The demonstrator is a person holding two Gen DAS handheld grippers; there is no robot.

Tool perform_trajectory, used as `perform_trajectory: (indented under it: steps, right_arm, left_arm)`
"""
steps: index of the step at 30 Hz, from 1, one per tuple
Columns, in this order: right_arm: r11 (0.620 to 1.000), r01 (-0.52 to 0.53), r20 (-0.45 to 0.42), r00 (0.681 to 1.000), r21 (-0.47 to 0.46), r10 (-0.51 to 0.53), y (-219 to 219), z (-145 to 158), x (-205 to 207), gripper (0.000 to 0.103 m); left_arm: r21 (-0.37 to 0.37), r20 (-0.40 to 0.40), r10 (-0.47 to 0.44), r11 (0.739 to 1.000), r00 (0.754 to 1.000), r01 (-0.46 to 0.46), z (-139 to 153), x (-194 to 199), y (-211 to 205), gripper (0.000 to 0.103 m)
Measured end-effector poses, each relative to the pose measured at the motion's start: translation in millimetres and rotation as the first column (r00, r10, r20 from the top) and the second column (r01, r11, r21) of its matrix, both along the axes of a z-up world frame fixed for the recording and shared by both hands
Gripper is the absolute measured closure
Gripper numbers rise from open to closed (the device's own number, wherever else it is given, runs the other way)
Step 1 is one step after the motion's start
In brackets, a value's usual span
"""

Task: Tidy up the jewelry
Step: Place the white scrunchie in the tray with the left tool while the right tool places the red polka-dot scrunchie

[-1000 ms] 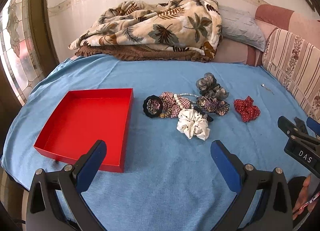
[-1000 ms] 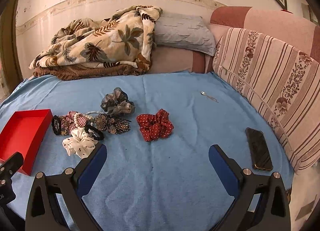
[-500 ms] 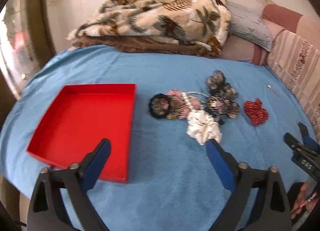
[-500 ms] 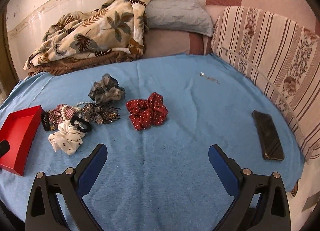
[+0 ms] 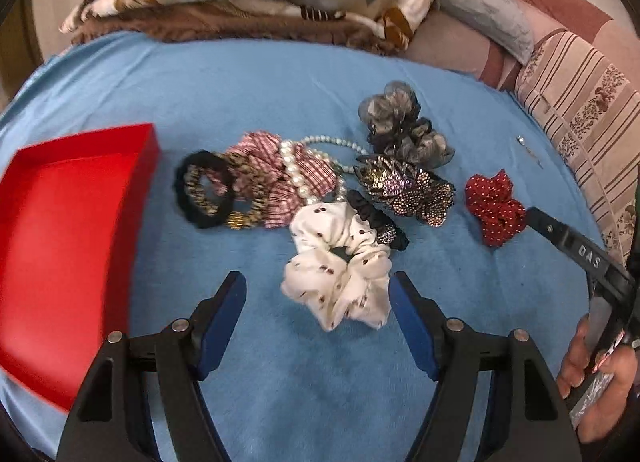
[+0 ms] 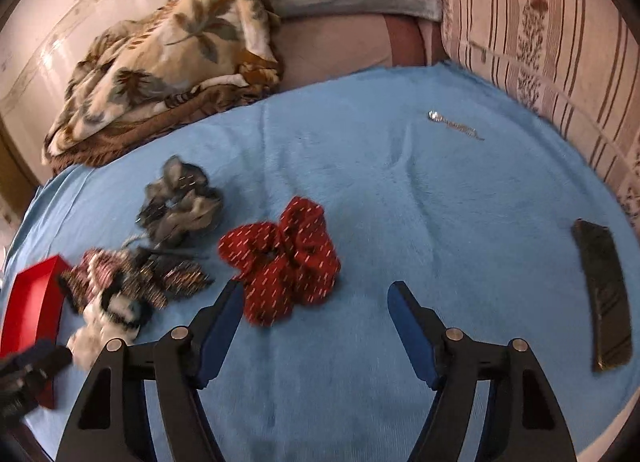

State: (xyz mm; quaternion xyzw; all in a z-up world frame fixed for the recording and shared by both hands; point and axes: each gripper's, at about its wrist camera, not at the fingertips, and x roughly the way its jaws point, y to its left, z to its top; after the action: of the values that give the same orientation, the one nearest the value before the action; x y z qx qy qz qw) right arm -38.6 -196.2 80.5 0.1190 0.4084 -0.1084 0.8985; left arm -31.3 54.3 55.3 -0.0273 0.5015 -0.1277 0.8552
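Left hand-held gripper (image 5: 316,290) gapes wide, empty, around white scrunchie (image 5: 338,276) (dark-spotted, puffy, crumpled).

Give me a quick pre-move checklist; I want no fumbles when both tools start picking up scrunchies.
1. Left tool open: ok.
2. White scrunchie lined up between its fingers: ok.
3. Right tool open: ok.
4. Red scrunchie centred for the right tool: not ok, it sits toward the left finger.
5. Red tray free to receive: ok.
6. White scrunchie free of the black hair tie: cannot tell, they overlap.
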Motion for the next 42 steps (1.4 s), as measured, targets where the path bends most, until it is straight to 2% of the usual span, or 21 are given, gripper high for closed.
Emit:
perform_trajectory:
  steps: [4,5,6,7,9,10,11,14,19,22,28,31,36,42]
  right_arm:
    - [1.000,-0.005,-0.019,1.000,0.007,0.005,-2.4,-9.7,16.5,0.029]
    - [1.000,-0.008,-0.022,1.000,0.007,0.008,-1.7,-11.3,18.5,0.030]
    - [1.000,-0.014,-0.027,1.000,0.008,0.014,-1.2,-13.2,21.6,0.033]
    - [1.000,-0.020,-0.032,0.999,0.007,0.020,0.1,-15.4,24.0,0.039]
    - [1.000,-0.031,-0.046,0.998,0.007,0.031,2.8,-19.6,28.3,0.057]
    - [0.999,-0.034,-0.054,0.998,0.015,0.035,3.2,-21.5,29.4,0.076]
    - [0.999,-0.038,-0.062,0.997,0.039,0.040,3.3,-22.9,29.8,0.089]
    - [0.998,-0.031,-0.035,0.999,0.056,0.033,4.0,-16.5,20.8,0.094]
    - [0.998,-0.039,0.007,0.999,0.056,0.039,11.3,3.4,-4.4,0.096]
    - [0.997,-0.052,0.030,0.998,0.059,0.051,17.3,16.9,-19.5,0.096]
    - [0.991,-0.123,0.047,0.992,0.058,0.120,49.1,39.2,-37.7,0.096]
    - [0.982,-0.182,0.045,0.983,0.051,0.180,75.1,46.9,-39.5,0.096]
    - [0.949,-0.314,0.041,0.949,0.022,0.312,137.7,60.2,-34.9,0.096]
    - [0.890,-0.449,0.019,0.893,0.081,0.449,216.1,65.7,-7.2,0.096]
  left_arm:
    - [0.002,-0.024,-0.008,1.000,1.000,0.008,-13.8,12.6,-9.5,0.030]
    - [0.002,-0.026,-0.011,1.000,1.000,0.011,-16.0,14.1,-11.2,0.032]
    - [0.004,-0.029,-0.017,1.000,0.999,0.017,-18.8,15.8,-13.1,0.042]
    - [0.011,-0.042,-0.025,1.000,0.999,0.026,-23.0,17.3,-16.3,0.049]
    - [0.017,-0.066,-0.030,0.999,0.997,0.031,-28.8,19.4,-18.6,0.082]
    - [0.017,-0.064,-0.028,0.999,0.998,0.029,-28.8,18.8,-18.4,0.083]
    - [0.014,-0.054,-0.028,0.999,0.998,0.029,-26.2,16.4,-17.7,0.085]
    - [0.004,-0.033,-0.021,1.000,0.999,0.021,-14.3,7.2,-11.5,0.086]
    - [-0.046,-0.004,0.000,0.999,1.000,0.000,12.6,-16.3,11.4,0.086]
    - [-0.072,0.043,0.005,0.997,0.999,-0.002,33.1,-36.3,29.4,0.086]
    - [-0.054,0.155,0.056,0.997,0.986,-0.048,66.8,-56.4,73.4,0.086]
    - [-0.033,0.178,0.104,0.994,0.978,-0.100,70.8,-49.4,100.0,0.086]
    - [0.003,0.191,0.186,0.982,0.964,-0.191,67.0,-28.4,151.6,0.086]
    - [0.011,0.195,0.267,0.962,0.944,-0.274,57.9,8.9,210.2,0.086]
